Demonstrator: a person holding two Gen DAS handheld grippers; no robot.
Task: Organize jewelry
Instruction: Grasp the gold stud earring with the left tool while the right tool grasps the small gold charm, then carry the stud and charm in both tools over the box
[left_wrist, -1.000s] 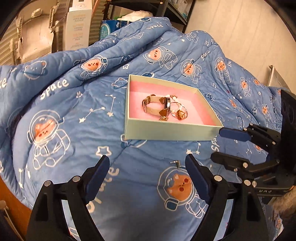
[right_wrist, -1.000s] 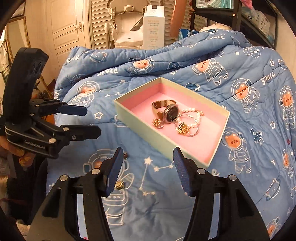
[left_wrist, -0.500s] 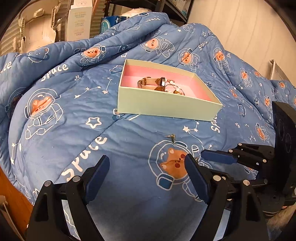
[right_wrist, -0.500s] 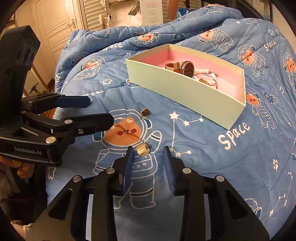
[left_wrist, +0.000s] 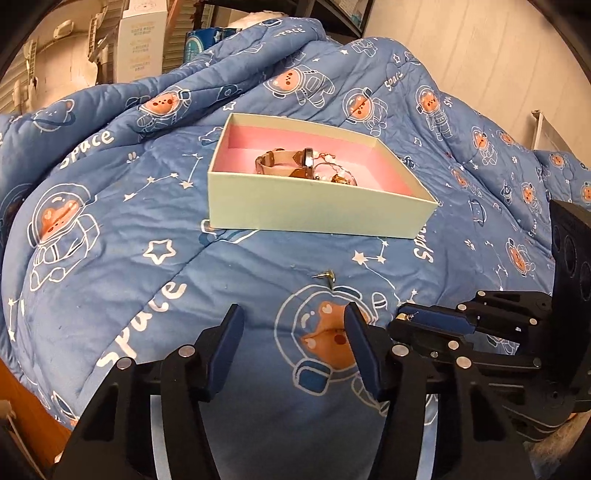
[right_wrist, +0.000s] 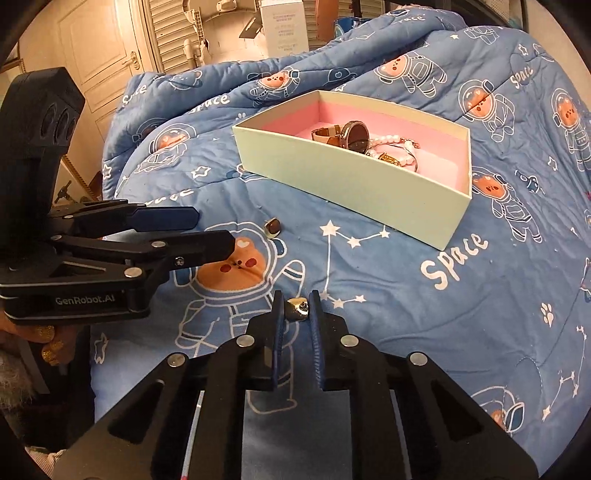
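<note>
A pale green box (left_wrist: 317, 210) with a pink lining sits on the blue astronaut quilt (left_wrist: 110, 221). It holds a watch (right_wrist: 356, 136) and a pearl bracelet (right_wrist: 391, 144). My right gripper (right_wrist: 295, 301) is down at the quilt, shut on a small gold earring (right_wrist: 294, 309). The left wrist view shows the same earring (left_wrist: 406, 316) at the right gripper (left_wrist: 400, 321) tip. My left gripper (left_wrist: 293, 332) hovers low over the quilt; its jaws are closing with nothing between them. A second stud earring (left_wrist: 325, 275) lies loose ahead of it, in front of the box (right_wrist: 351, 177). That stud (right_wrist: 272, 227) lies just past the left gripper (right_wrist: 214, 230).
The quilt bulges up behind the box. A white carton (left_wrist: 142, 40) and louvred shutters (right_wrist: 173, 33) stand at the back, with a door (right_wrist: 99, 48) to the left. A hand with gold nails (right_wrist: 48, 350) holds the left gripper. A wooden edge (left_wrist: 22, 406) shows at lower left.
Both grippers came down toward the quilt. The right jaws drew together onto the gold earring. The left jaws narrowed, and the box now looks farther up the frame.
</note>
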